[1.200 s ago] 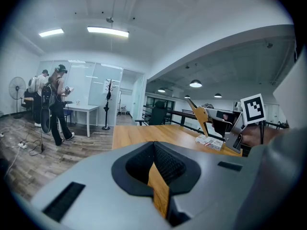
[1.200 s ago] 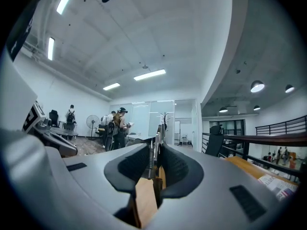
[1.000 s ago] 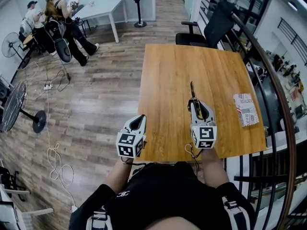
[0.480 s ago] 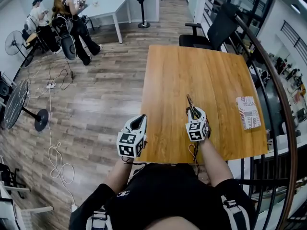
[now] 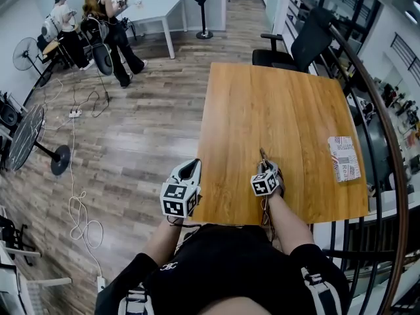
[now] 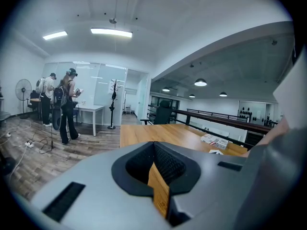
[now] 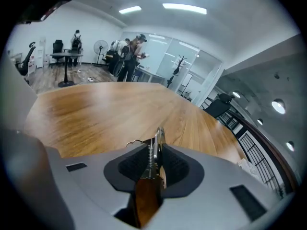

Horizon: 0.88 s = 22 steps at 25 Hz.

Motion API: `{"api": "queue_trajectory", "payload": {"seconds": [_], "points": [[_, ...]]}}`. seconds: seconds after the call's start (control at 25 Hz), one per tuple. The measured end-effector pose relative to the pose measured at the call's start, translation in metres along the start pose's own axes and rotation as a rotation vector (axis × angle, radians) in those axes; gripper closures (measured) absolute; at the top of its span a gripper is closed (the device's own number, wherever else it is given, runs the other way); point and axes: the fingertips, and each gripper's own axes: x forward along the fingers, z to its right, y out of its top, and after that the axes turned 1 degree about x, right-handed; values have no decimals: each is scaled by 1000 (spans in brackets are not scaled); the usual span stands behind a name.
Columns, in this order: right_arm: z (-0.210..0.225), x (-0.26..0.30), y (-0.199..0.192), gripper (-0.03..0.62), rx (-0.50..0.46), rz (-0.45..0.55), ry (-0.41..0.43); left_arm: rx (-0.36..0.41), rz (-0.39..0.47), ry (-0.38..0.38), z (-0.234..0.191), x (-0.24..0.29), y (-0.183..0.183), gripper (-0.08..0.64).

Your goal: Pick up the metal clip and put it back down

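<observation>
Wooden table [image 5: 282, 110]: printed packet [image 5: 343, 158] lying flat near right edge, toward near corner.

Grey-brown plank floor [image 5: 131, 143]. Wooden table [image 5: 282, 104], black office chair [image 5: 298, 35] at far edge. Dark curved railing [image 5: 392, 156] past right edge. White table [image 5: 157, 8] far left, coat stand [image 5: 205, 35] beside. Floor fans [image 5: 23, 136] along left, loose cables [image 5: 79, 215]. Ceiling strip lights [image 6: 111, 31] on, glass partition [image 6: 103, 87] behind.

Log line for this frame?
right gripper: jaws shut on metal clip, near wooden table, contact unclear | left gripper: jaws shut, empty
</observation>
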Motion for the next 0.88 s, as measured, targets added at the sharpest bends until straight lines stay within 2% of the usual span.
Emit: {"api": "queue_trajectory", "payload": {"seconds": [0.16, 0.24, 0.4, 0.56, 0.68, 0.76, 0.88], "points": [[-7, 5, -10, 478, -42, -18, -37, -2, -5, 7, -2, -2, -4, 541], [-12, 5, -9, 467, -8, -21, -6, -4, -2, 4, -2, -5, -4, 541], [-18, -7, 3, 343, 83, 28, 58, -6, -5, -2, 0, -5, -6, 541], [-12, -39, 43, 320, 143, 172, 74, -2, -10, -19, 5, -1, -8, 541], [6, -80, 87, 321, 247, 331, 60, -2, -10, -31, 9, 0, -9, 541], [24, -113, 114, 340, 307, 436, 31, 1, -10, -43, 13, 2, -8, 541], [51, -160, 142, 377, 331, 556, -27, 6, -14, -65, 21, 8, -8, 541]]}}
